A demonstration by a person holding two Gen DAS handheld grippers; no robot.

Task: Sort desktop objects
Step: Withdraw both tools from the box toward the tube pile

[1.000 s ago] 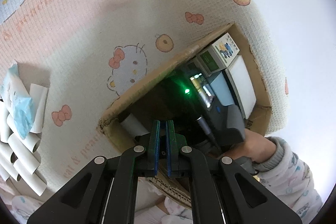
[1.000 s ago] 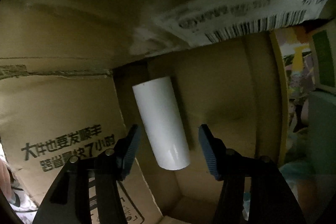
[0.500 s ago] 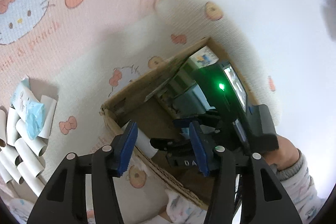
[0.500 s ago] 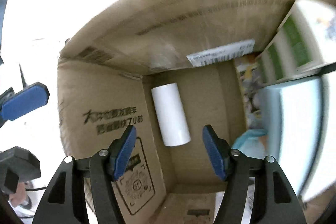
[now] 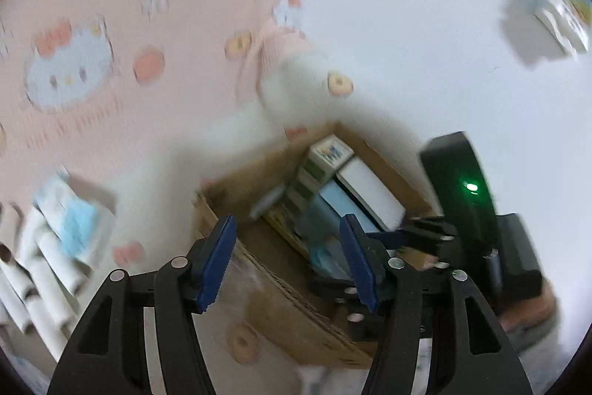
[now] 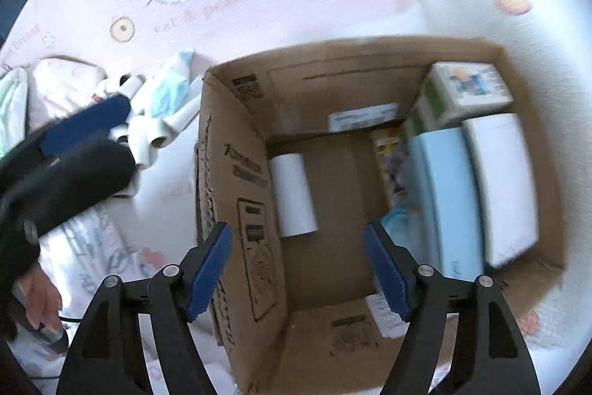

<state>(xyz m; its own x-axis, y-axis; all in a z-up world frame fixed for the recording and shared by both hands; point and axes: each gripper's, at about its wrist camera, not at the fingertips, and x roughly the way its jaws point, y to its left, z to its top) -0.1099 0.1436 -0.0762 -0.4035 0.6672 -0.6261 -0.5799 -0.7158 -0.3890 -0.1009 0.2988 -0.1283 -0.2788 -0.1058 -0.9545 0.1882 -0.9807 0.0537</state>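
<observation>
An open cardboard box [image 6: 229, 195] stands on a Hello Kitty blanket. A white paper roll [image 6: 294, 198] lies on the box floor by its left wall. Several boxes stand along its right side: a light blue one [image 6: 440, 195], a white one [image 6: 499, 180] and a green-and-white one [image 6: 462, 91]. My right gripper [image 6: 298, 269] is open and empty above the box. My left gripper [image 5: 286, 258] is open and empty, above the box [image 5: 259, 273] too. The right gripper [image 5: 462, 210] shows in the left wrist view. The left gripper [image 6: 74, 143] shows at left in the right wrist view.
A pile of white paper rolls [image 6: 155, 132] with a blue-and-white packet [image 6: 170, 87] lies left of the box; it also shows in the left wrist view [image 5: 40, 269]. A small printed box [image 5: 562, 10] lies far right on the white surface.
My right gripper has risen out of the box, leaving the white roll on its floor. My left gripper has opened and pulled back and up.
</observation>
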